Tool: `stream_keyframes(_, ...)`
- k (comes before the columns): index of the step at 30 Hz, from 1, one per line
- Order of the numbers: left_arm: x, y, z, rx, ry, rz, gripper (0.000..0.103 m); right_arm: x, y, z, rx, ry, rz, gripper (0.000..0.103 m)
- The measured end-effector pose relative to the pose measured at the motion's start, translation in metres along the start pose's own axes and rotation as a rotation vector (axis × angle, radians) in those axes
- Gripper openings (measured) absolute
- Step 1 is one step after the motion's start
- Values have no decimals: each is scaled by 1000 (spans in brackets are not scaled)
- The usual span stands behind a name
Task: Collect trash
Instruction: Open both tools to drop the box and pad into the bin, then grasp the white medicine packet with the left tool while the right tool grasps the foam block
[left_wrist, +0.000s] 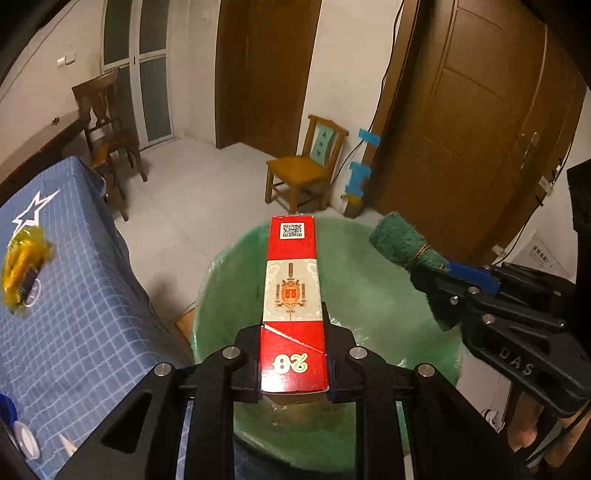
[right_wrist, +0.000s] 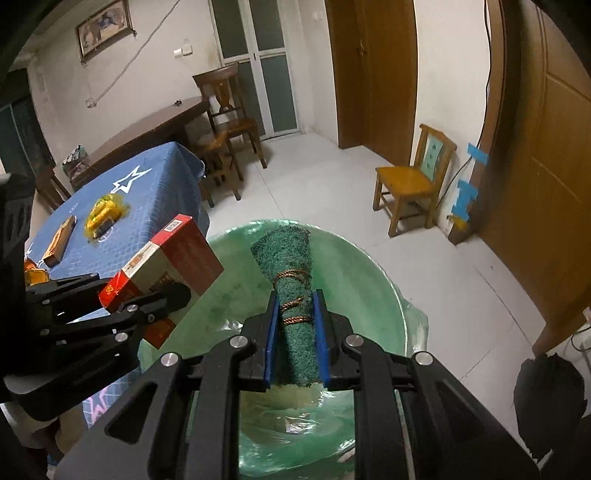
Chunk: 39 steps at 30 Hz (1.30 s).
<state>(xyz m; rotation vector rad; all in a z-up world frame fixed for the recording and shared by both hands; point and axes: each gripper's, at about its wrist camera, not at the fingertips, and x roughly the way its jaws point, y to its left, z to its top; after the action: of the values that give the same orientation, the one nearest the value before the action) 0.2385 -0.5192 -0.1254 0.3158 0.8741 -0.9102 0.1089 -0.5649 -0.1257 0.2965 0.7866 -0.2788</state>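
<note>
My left gripper (left_wrist: 293, 332) is shut on a long red and white carton (left_wrist: 291, 291), held over the mouth of a bin lined with a green bag (left_wrist: 369, 291). To its right, my right gripper (left_wrist: 428, 269) grips a rolled green cloth (left_wrist: 400, 242) tied with cord. In the right wrist view my right gripper (right_wrist: 296, 314) is shut on the green cloth roll (right_wrist: 291, 266), which hangs over the green-lined bin (right_wrist: 362, 273). The red carton (right_wrist: 173, 258) sits in my left gripper (right_wrist: 159, 295) at the left of that view.
A table with a blue checked cloth (left_wrist: 70, 295) stands left of the bin, carrying a yellow wrapper (left_wrist: 22, 266), a brown box (right_wrist: 59, 240) and white lids (left_wrist: 26, 439). A small wooden chair (left_wrist: 306, 166) and brown doors (left_wrist: 480, 129) stand behind the bin.
</note>
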Motion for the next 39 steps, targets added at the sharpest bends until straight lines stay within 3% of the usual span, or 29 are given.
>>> stream_keyframes(7, 12, -1, -5, -1, -4, 14, 24, 4, -7, 8, 6, -3, 12, 19)
stream_keyframes(8, 11, -5, -7, 3, -2, 17, 29, 4, -5, 10, 14, -8, 12, 19)
stream_keyframes(9, 7, -9, -9, 7, -1, 22, 42, 3, -8, 9, 24, -12, 19, 22)
stream_keyframes(11, -4, -10, -15, 8, -17, 36, 58, 0, -13, 9, 41, -26, 19, 31)
stream_keyframes(12, -4, -9, -15, 5, -24, 38, 60, -2, -15, 9, 48, -36, 17, 32)
stream_keyframes(23, -23, 0, -28, -1, -32, 34, 63, -29, -9, 6, 43, -106, 28, 32)
stream_keyframes(26, -44, 12, -44, -1, -45, 45, 63, -49, 9, -2, 9, -162, 78, 33)
stream_keyframes(28, -60, 22, -56, -6, -56, 55, 63, -61, 26, -11, -26, -200, 117, 47)
stream_keyframes(30, -78, 39, -70, -28, -72, 63, 63, -69, 46, -19, -57, -220, 159, 53)
stream_keyframes(35, -136, 86, -110, -94, -115, 115, 63, -72, 101, -34, -143, -215, 280, 59)
stream_keyframes(39, -182, 148, -148, -214, -145, 168, 63, -61, 147, -40, -214, -179, 366, 62)
